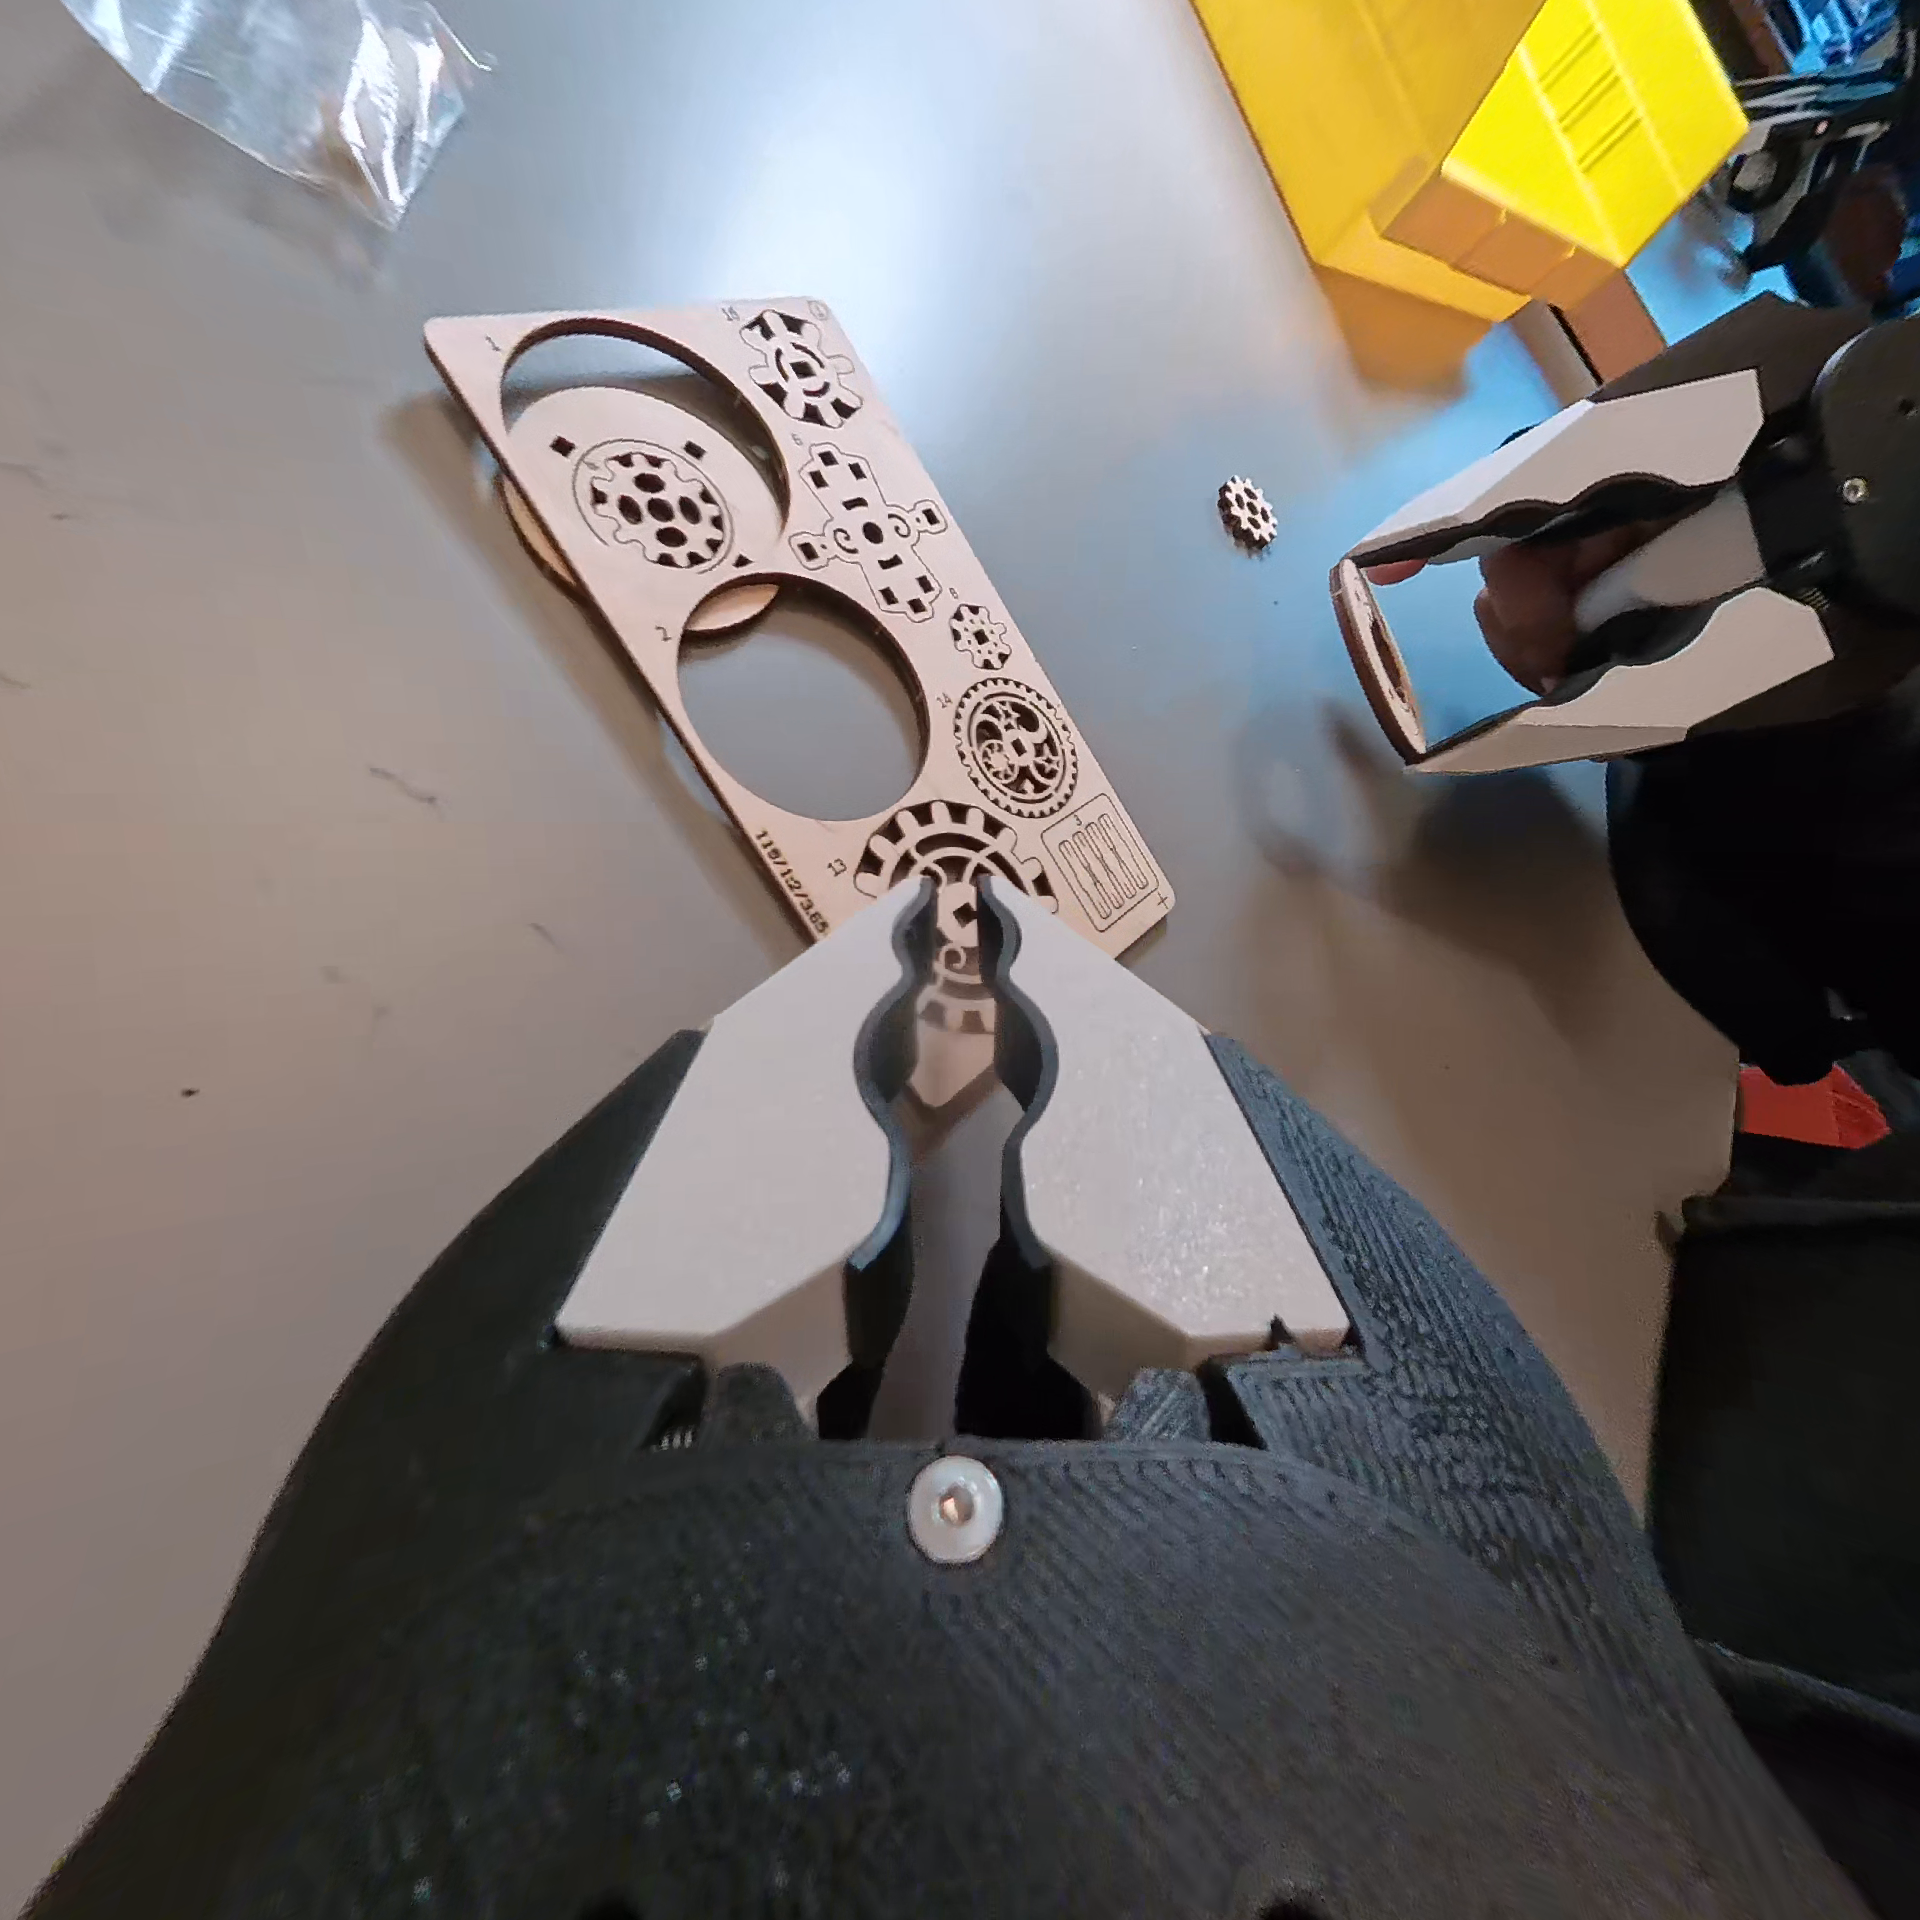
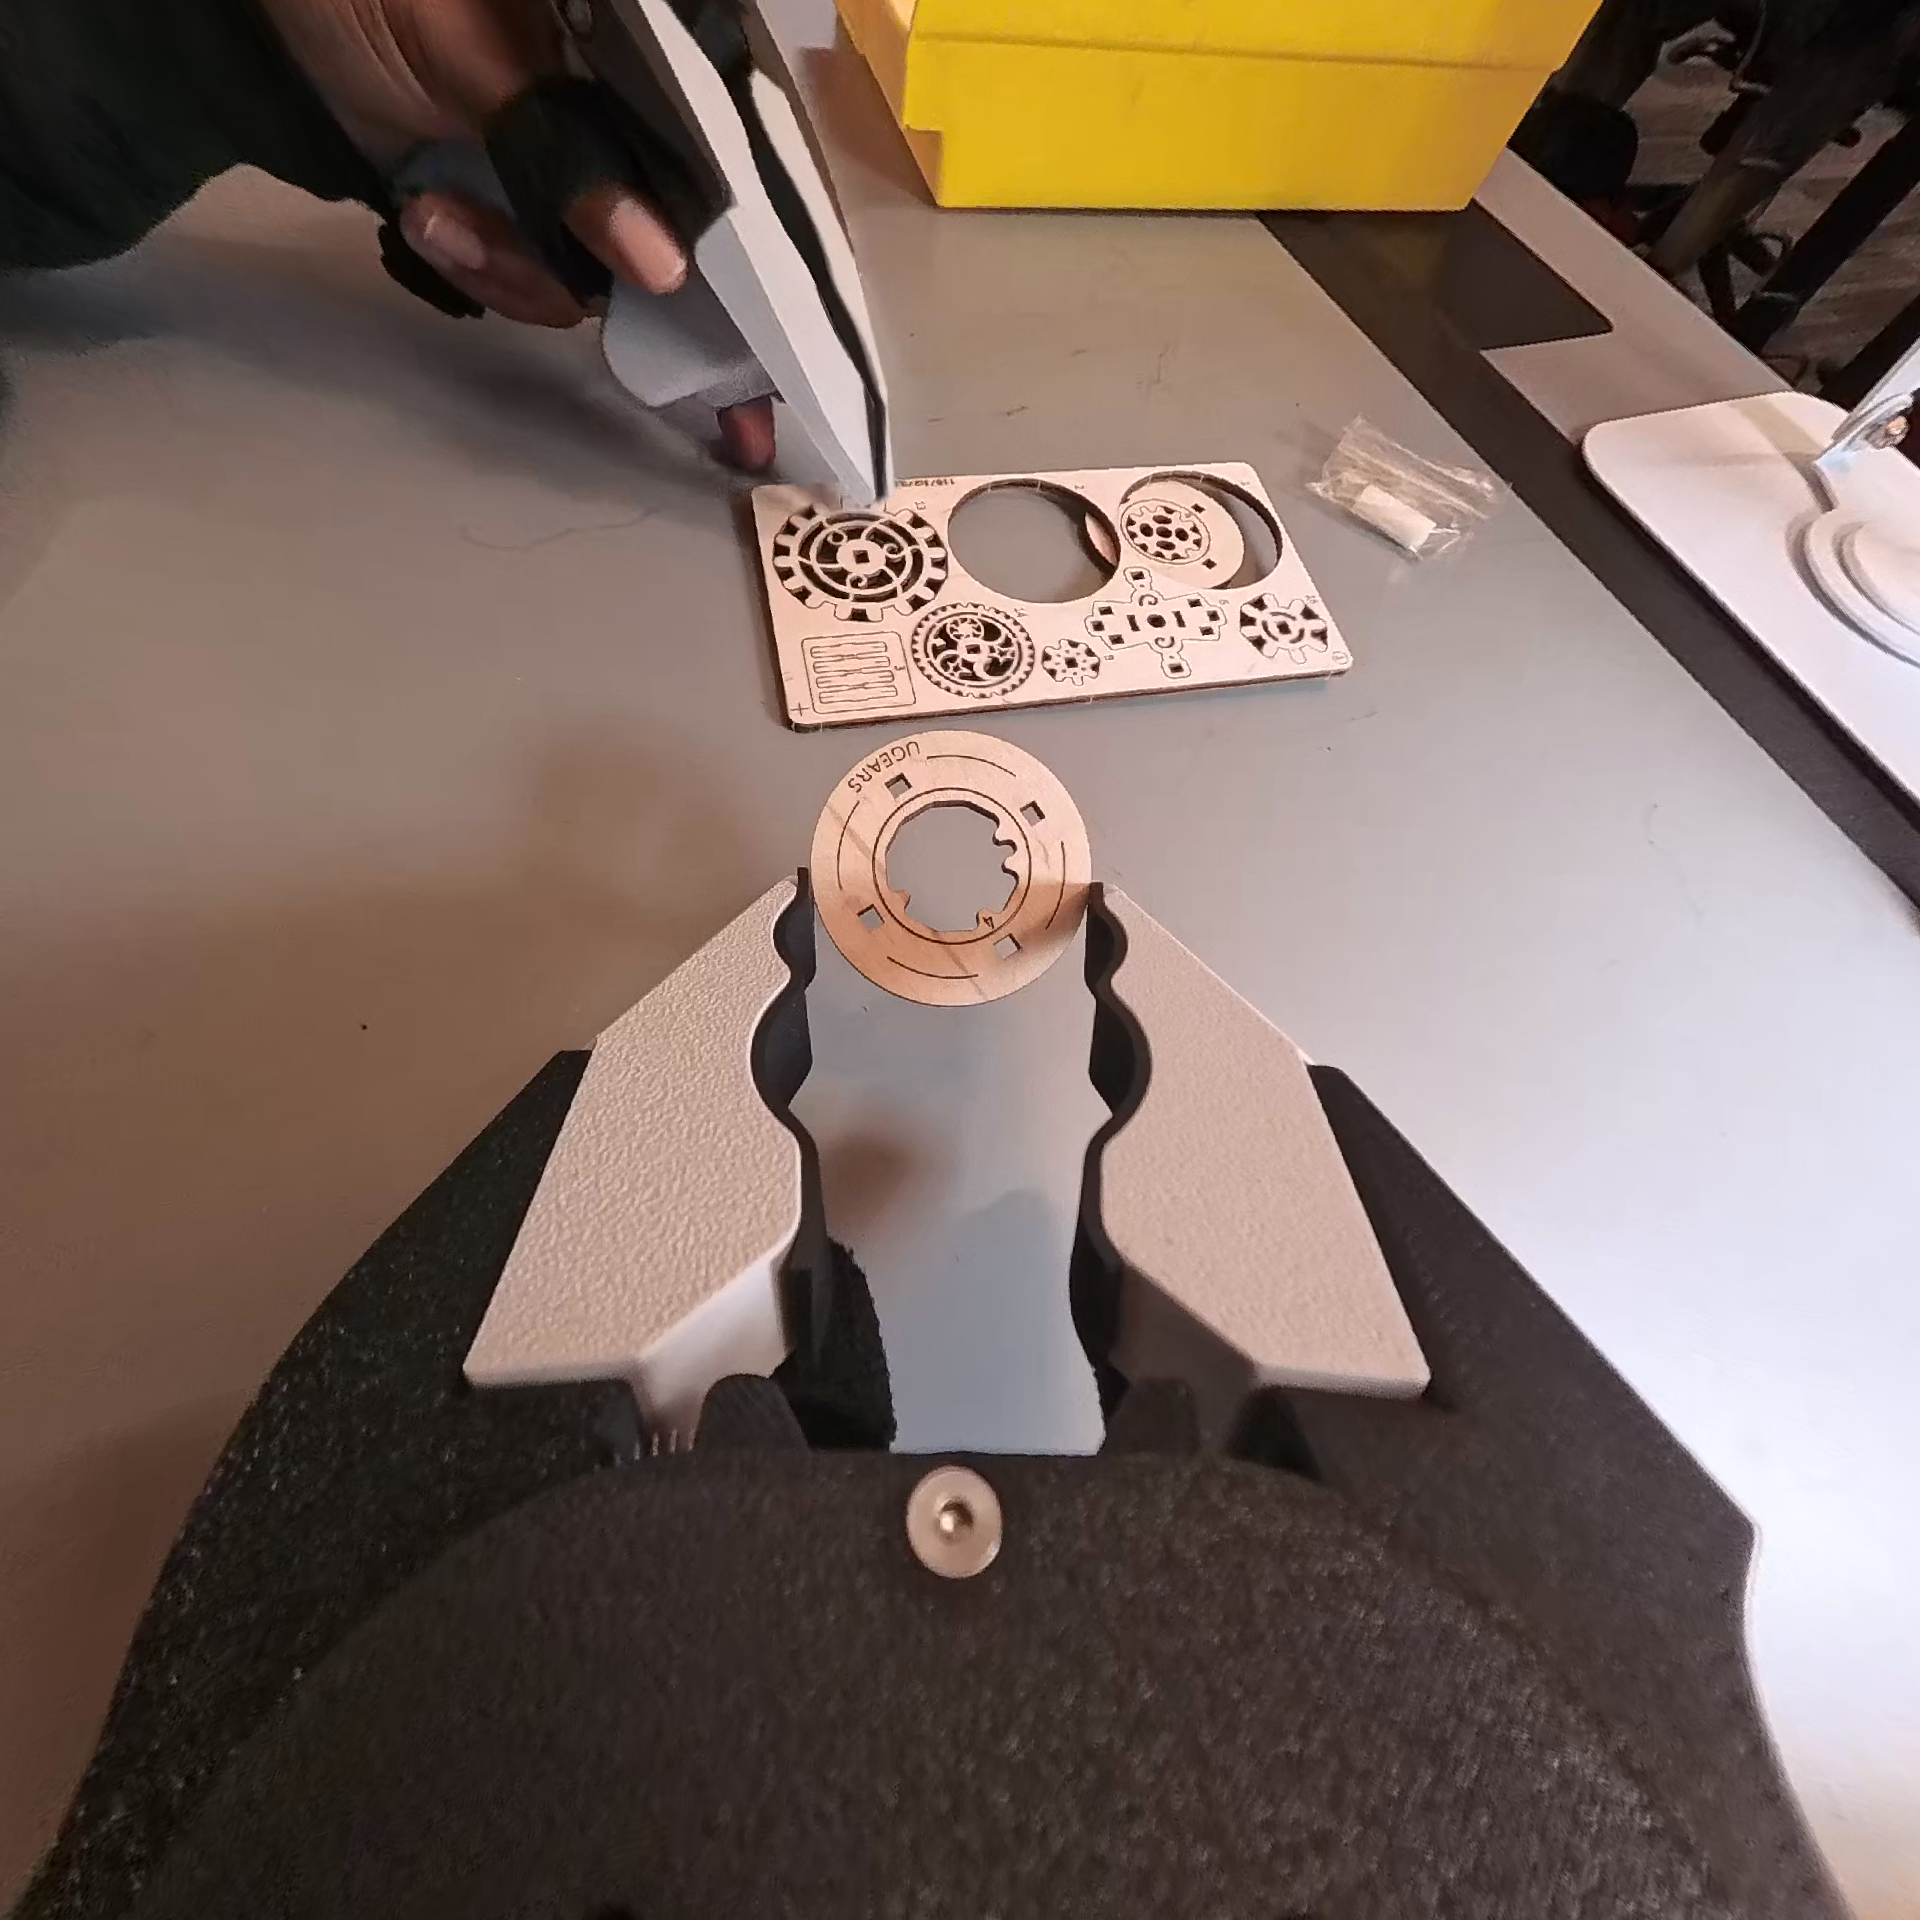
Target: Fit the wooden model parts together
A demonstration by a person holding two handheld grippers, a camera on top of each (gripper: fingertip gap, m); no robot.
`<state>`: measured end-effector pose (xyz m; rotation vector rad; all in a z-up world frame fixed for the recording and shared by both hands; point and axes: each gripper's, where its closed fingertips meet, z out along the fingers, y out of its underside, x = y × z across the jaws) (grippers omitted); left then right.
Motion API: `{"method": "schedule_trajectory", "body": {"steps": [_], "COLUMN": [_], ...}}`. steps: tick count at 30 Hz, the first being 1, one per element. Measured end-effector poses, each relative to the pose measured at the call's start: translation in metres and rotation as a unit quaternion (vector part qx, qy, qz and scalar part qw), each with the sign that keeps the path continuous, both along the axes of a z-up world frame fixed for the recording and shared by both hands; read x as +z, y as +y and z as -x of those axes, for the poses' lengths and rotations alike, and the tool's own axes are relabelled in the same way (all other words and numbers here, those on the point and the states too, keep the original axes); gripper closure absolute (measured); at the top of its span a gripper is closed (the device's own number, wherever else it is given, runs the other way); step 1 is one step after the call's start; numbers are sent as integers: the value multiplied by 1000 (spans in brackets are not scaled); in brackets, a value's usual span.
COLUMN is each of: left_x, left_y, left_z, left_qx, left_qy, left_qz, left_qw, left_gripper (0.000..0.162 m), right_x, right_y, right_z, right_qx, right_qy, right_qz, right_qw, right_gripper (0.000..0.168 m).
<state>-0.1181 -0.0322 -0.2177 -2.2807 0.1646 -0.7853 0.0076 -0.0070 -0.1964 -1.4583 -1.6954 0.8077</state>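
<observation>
A thin wooden parts sheet (image 1: 831,644) with laser-cut gears lies flat on the grey table (image 1: 260,727); it also shows in the right wrist view (image 2: 1049,686). My left gripper (image 1: 954,896) is shut with nothing in it, and its tips rest on the sheet's large gear (image 2: 857,561) at one corner. From the right wrist view the left gripper (image 2: 873,490) points steeply down there. My right gripper (image 2: 951,888) is shut on a flat wooden ring (image 2: 847,873), held by its rim above the table, near the sheet. The right gripper (image 1: 1384,665) and the ring (image 1: 1361,623) show edge-on in the left wrist view.
A small loose wooden gear (image 1: 1247,511) lies on the table between the sheet and the right gripper. A yellow bin (image 2: 1195,94) stands behind the sheet. A clear plastic bag (image 2: 1403,488) lies past the sheet's far end, next to a white base (image 2: 1714,499). The gap from one gripper's tips to the other's is roughly 15 cm. From my right tips it is roughly 7 cm to the small loose wooden gear (image 1: 1247,511); from my left, 20 cm.
</observation>
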Motion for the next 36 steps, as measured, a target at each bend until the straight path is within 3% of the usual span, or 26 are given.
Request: {"method": "schedule_trajectory", "body": {"steps": [5,9,15,20,23,26,29,33,36], "left_x": [2,21,55,63,48,44,45,47,51], "left_y": [-1,2,0,-11,-18,-22,-21,-17,-17], "left_z": [-13,-9,-49,-97,-108,-111,-111,-106,-104], "left_qx": [-23,-13,-60,-122,-149,-162,-159,-152,-160], "left_qy": [3,-7,-84,-204,-172,-142,-130,-114,-96], "left_qz": [-7,-47,-106,-68,-40,-45,-53,-76,-107], "left_qw": [1000,999,989,969,973,975,977,979,977], "left_gripper": [160,158,138,128,133,155,157,161,161], "right_x": [1,6,18,23,27,26,26,36,33], "right_y": [0,-1,-21,-42,-45,-44,-42,-35,-30], "right_z": [0,1,13,22,23,24,25,27,26], "right_qx": [0,-1,47,94,98,95,89,57,42], "right_qy": [2,15,46,57,59,55,53,89,89], "right_qz": [-1,-1,-71,-169,-210,-236,-256,-187,-28], "right_qw": [1000,1000,995,979,971,965,961,977,995], "right_gripper": [118,118,118,118,118,118,118,127,102]}}
